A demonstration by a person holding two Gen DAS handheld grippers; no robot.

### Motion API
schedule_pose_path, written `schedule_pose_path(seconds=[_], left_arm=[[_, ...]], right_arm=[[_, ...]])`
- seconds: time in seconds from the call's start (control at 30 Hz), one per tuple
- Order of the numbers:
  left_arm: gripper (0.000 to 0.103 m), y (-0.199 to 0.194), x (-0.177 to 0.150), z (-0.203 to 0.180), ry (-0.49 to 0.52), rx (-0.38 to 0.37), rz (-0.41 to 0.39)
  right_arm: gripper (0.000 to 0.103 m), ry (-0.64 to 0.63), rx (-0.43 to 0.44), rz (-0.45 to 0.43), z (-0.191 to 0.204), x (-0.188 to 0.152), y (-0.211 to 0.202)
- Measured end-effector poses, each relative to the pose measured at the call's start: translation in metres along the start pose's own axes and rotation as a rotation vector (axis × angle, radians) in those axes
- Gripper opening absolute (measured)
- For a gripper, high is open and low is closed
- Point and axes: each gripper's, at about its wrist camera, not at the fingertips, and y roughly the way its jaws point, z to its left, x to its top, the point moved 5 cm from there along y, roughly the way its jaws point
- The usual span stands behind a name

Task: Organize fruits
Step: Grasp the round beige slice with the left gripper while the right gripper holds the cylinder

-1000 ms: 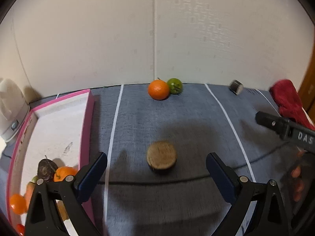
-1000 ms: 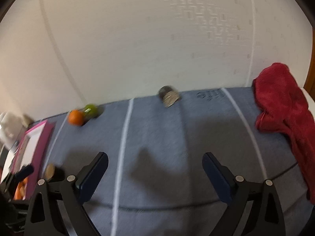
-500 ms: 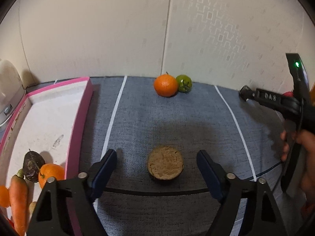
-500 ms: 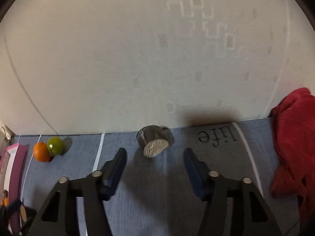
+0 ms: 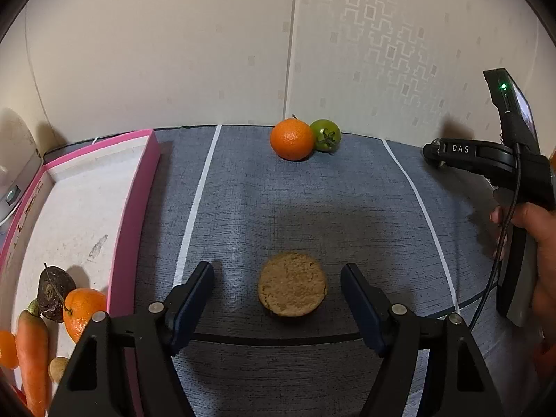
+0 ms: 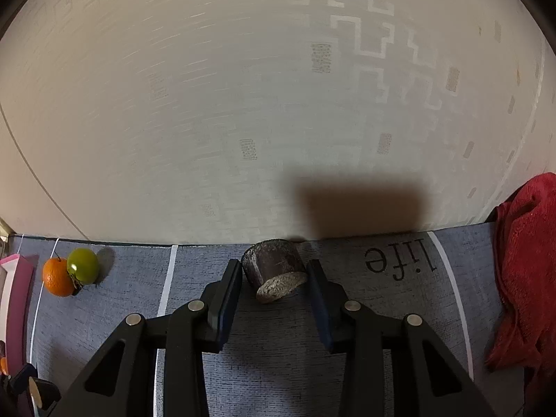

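A: What is seen between the fingers of the left hand-held gripper?

B: A round, tan-faced fruit half is seen lying cut face up on the blue-grey mat of the tabletop. The jaws have just been closing around it, but a gap is left on each side, so nothing is gripped.

A: And the right hand-held gripper?

B: Its jaws have just been closing too, and a dark-skinned fruit half is framed between them, tilted with its pale cut face turned toward the camera. It lies near the wall. The pads are seen right beside it on both sides; whether they press on it cannot be told.

A: Where is the remaining fruit found?

B: An orange and a green tomato are set touching each other at the far edge of the mat. In the pink-rimmed tray at the left, a carrot, a second orange and a dark wrinkled fruit are gathered in the near corner.

A: Anything else?

B: A red cloth is bunched at the right end of the mat.
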Motion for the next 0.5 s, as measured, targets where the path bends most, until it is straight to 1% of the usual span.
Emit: schedule_pose_path(seconds=[0.03, 0.1, 0.2, 0.3, 0.33, 0.37, 0.5], left_arm=[[0.076, 0.000, 0.000, 0.000, 0.003, 0.003, 0.003], [0.077, -0.001, -0.001, -0.003, 0.012, 0.011, 0.006], [0.083, -0.001, -0.002, -0.007, 0.033, 0.018, 0.016], [0.081, -0.002, -0.003, -0.008, 0.038, 0.021, 0.016], [0.076, -0.003, -0.003, -0.008, 0.036, 0.022, 0.014], [0.073, -0.005, -0.003, -0.007, 0.032, 0.024, 0.008], [0.052, -0.008, -0.002, -0.006, 0.032, 0.015, -0.005]], right_arm=[[0.039, -0.004, -0.007, 0.001, 0.009, -0.002, 0.003], [0.037, -0.014, -0.016, -0.002, 0.013, -0.002, 0.002], [0.036, -0.040, -0.035, -0.008, 0.020, -0.002, 0.004], [0.036, -0.066, -0.048, -0.011, 0.030, -0.003, 0.005], [0.036, -0.070, -0.047, -0.011, 0.032, -0.003, 0.005], [0.036, -0.072, -0.047, -0.012, 0.033, -0.003, 0.005], [0.036, -0.066, -0.046, -0.020, 0.040, -0.003, 0.004]])
